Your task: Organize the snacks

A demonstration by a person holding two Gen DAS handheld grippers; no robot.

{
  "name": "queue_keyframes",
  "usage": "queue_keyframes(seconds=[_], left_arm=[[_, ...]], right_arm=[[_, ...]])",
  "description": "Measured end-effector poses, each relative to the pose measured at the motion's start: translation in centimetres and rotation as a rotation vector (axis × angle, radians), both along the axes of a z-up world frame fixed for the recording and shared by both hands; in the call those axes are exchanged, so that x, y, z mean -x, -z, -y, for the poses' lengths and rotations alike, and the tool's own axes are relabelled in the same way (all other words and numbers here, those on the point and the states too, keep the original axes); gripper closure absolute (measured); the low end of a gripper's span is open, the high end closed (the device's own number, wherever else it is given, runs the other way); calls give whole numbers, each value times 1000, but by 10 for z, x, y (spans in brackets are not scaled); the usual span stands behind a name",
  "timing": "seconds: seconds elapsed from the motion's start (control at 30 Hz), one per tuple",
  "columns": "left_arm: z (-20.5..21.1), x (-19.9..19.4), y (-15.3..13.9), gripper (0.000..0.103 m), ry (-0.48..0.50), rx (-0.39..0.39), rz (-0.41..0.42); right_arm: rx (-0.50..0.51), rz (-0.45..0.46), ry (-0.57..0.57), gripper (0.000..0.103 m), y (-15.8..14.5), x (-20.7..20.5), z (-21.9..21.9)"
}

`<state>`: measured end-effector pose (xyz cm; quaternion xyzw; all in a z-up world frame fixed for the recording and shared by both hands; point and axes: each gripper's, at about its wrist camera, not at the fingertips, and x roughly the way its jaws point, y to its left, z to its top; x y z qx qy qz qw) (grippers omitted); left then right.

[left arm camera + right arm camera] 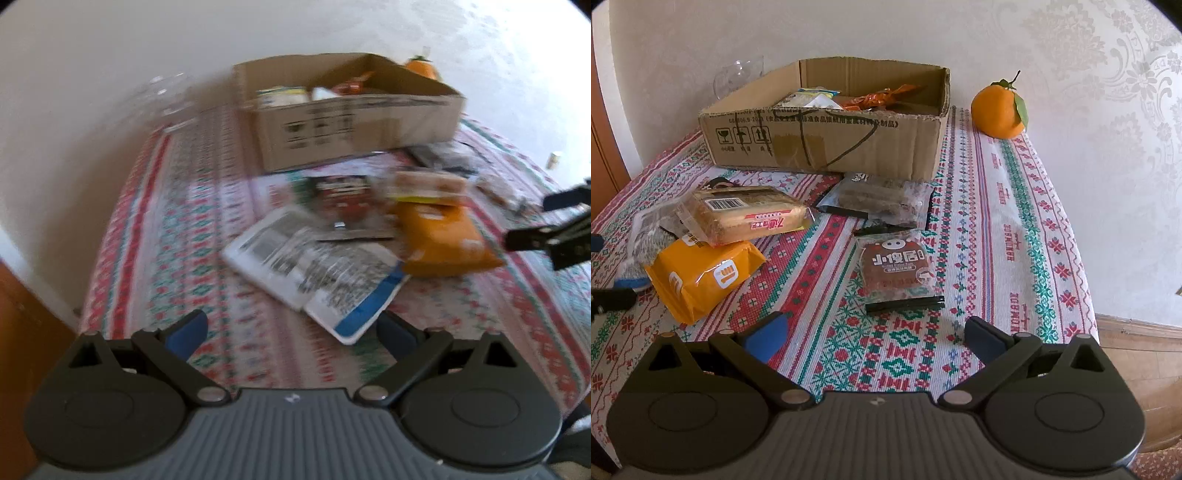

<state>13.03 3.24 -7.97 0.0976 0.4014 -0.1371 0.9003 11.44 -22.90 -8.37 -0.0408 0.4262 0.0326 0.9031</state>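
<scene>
Against a pale wall, a bench under a woven red-and-green patterned cloth [1004,229] carries an open brown cardboard box [827,144] already holding a few crinkly packets — several remain outside, including a glossy orange pouch [701,280] and a clear-wrapped brown cake [897,273]. Left gripper [291,332] and right gripper [875,332] hover spread wide, empty.

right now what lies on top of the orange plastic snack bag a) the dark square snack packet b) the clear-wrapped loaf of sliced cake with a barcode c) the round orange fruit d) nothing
b: the clear-wrapped loaf of sliced cake with a barcode overlaps the upper edge of the orange plastic snack bag.
</scene>
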Motion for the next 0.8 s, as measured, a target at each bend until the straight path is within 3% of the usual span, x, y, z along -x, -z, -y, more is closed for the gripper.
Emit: queue_keyframes(seconds=[0.2, 0.47, 0.67, 0.8], left_arm=[[-14, 2, -6, 5, -47, -3, 5], [13, -4, -21, 5, 36, 47, 34], [31, -29, -13, 5, -46, 80, 45], [34, -38, 1, 5, -76, 66, 9]], right_arm=[[1, -3, 5, 0, 0, -1, 0], [2, 9, 7, 0, 1, 1, 0], [2, 12, 7, 0, 0, 2, 0], [2, 11, 6, 0, 0, 2, 0]])
